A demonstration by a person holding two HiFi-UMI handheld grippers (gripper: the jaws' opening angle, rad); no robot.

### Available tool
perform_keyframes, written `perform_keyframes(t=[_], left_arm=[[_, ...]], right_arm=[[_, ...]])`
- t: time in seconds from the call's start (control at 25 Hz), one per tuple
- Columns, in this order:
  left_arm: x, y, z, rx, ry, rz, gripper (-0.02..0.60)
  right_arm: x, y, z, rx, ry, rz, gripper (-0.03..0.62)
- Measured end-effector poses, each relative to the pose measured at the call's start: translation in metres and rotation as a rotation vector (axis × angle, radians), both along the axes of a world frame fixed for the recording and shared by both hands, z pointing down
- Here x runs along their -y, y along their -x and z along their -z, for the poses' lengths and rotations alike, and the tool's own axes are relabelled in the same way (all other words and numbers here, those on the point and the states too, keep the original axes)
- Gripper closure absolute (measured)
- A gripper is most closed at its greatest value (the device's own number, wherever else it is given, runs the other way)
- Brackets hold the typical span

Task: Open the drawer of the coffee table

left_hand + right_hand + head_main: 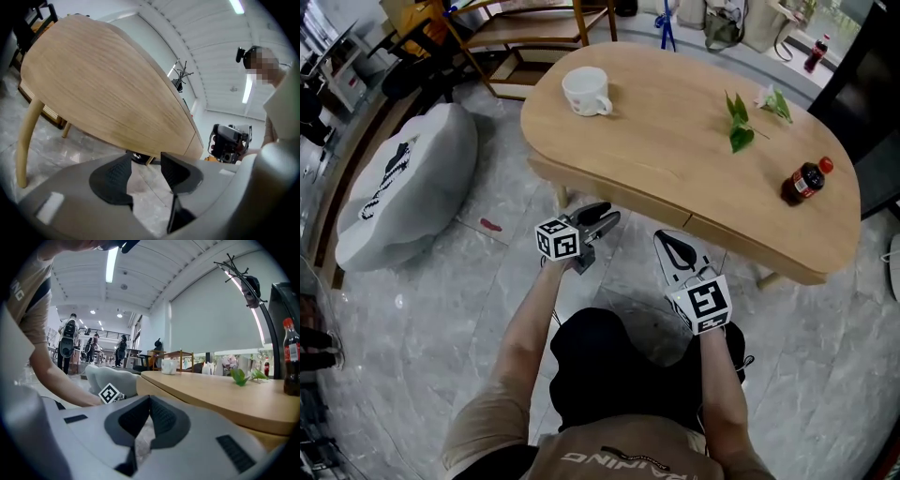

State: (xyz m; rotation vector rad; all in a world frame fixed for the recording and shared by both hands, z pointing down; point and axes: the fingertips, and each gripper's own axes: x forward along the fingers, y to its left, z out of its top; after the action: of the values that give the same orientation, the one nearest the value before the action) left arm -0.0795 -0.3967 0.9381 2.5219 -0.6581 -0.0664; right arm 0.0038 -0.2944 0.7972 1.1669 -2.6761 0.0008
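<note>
We work on a grey marble floor (825, 375), crouched in front of a light wooden coffee table (675, 131).

The left gripper (607, 218) points roughly level at the table's front edge. Its jaws stand well apart, with only floor and the table's underside between them. It is near the front but touches nothing. The right gripper (664, 238) sits just beside it, lower. Its jaws are closed tip to tip on nothing.

The drawer (623, 192) lies in the front apron, left of a vertical seam. Its face is flush with the apron, so we judge it fully closed. We can make out no handle.

On the top stand a mug (586, 91), leaves (739, 122) and a lying bottle (806, 180). A grey cushion (408, 183) rests on the floor to the left.

Progress: approach only. Reaching the drawer's edge, gripping it and pulling are not yet done.
</note>
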Motion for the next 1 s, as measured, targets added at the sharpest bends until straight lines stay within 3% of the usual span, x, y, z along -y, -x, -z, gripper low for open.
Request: perform_keyframes(t=[0.12,0.4,0.68,1.0], left_arm=[[0.009,-0.003,0.003,-0.056,-0.028,-0.035,0.402],[0.012,-0.006,0.003,-0.075,-0.057,-0.143,0.397],[0.009,-0.005,0.004,-0.07,-0.056,-0.165,0.389],[0.014,0.002,0.006,-0.177,-0.012,-0.149,0.383]], right_arm=[[0.0,-0.003,-0.006,-0.023,0.007,0.002,0.588],[0.002,-0.006,-0.021,-0.058,0.03,-0.002,0.588],[0.006,0.0,-0.024,-0.056,0.03,0.008,0.588],[0.001,-0.003,-0.033,-0.063,0.049,0.011,0.588]])
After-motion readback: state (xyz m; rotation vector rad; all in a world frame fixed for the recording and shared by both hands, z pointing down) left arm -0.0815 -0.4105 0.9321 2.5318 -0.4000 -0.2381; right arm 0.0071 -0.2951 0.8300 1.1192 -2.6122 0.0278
